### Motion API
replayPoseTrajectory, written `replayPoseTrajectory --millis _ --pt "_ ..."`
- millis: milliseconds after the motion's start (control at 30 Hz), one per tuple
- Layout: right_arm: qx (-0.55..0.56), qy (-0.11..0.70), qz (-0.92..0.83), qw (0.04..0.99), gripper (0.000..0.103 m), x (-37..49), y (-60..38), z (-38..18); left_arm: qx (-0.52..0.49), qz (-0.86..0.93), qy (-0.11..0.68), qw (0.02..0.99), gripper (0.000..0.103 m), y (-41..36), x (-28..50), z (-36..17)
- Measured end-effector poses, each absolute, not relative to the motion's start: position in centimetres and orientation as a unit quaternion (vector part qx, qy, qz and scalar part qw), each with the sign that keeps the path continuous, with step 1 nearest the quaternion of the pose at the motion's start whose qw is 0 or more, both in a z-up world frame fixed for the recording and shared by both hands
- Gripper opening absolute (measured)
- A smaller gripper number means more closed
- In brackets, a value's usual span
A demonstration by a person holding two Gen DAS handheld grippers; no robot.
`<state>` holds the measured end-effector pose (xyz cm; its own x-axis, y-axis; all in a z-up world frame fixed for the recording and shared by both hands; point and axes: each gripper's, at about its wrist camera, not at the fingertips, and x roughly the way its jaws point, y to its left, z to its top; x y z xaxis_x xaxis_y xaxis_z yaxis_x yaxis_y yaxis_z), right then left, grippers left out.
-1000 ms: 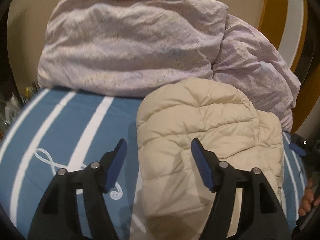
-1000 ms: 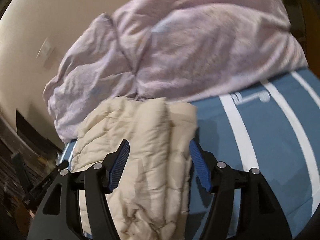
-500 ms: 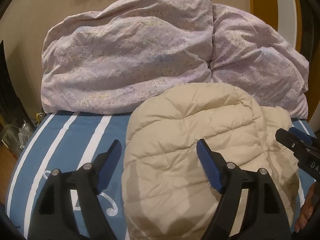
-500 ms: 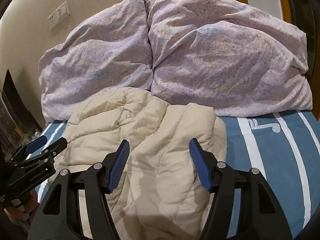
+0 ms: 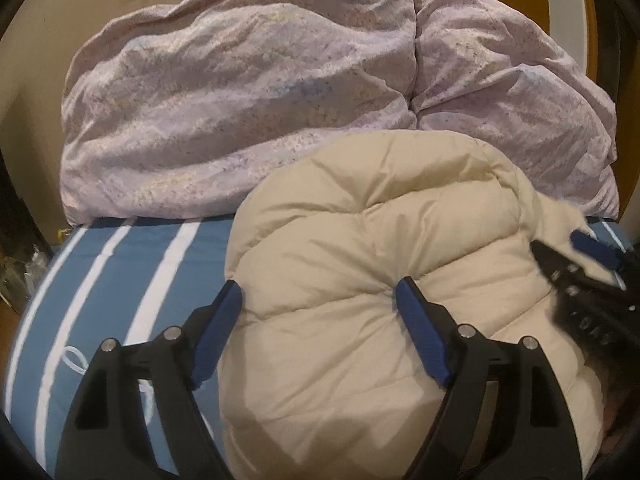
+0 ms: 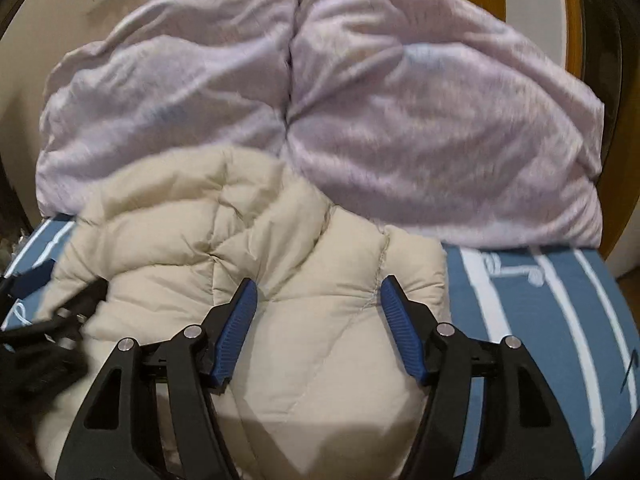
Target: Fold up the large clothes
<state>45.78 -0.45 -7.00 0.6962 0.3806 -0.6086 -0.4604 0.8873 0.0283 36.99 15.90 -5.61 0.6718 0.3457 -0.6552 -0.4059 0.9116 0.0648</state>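
Left gripper [image 5: 320,308]: jaws apart, just been widening, straddling the cream quilted puffer jacket [image 5: 380,280]'s edge.
Right gripper [image 6: 318,304]: jaws apart over the jacket.
Open room: blue striped bedsheet [image 6: 560,320] at 3 o'clock.

Both wrist views: close above the cream puffer jacket [image 5: 360,280] on the striped bed [image 5: 120,264], angled down toward lilac bedding [image 6: 400,120]. Each catches the other gripper, seemingly, though blurred, at frame edge.

Warm, dim indoor light; soft shadows fall on the cream puffer jacket [image 5: 360,280] near each camera. Right view is motion-blurred, fisheye edges bend and darken.
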Motion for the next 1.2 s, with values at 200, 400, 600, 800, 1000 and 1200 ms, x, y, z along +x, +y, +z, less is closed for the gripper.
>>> replayPoseTrajectory --millis 200,400,600,800,1000,1200 --pt "-0.065 0.322 0.227 0.917 0.067 46.3 -0.2 -8.1 -0.076 0.194 0.352 0.912 0.086 16.9 37.2 -7.1" --pt "-0.059 0.325 0.229 0.916 0.068 46.7 -0.3 -8.3 -0.081 0.192 0.353 0.912 0.088 17.0 37.3 -7.9" --pt "-0.046 0.331 0.231 0.914 0.071 47.1 -0.7 -8.5 -0.075 0.195 0.351 0.913 0.089 16.8 37.4 -8.2" --pt "-0.048 0.333 0.224 0.915 0.072 47.2 -0.7 -8.6 -0.069 0.198 0.357 0.910 0.091 16.7 37.6 -8.2" --pt "-0.051 0.336 0.218 0.915 0.073 47.3 -0.8 -8.7 -0.070 0.197 0.364 0.908 0.094 16.8 37.9 -8.3" --pt "-0.048 0.340 0.217 0.914 0.074 47.4 -1.0 -8.7 -0.072 0.196 0.367 0.906 0.095 17.0 38.0 -8.3"
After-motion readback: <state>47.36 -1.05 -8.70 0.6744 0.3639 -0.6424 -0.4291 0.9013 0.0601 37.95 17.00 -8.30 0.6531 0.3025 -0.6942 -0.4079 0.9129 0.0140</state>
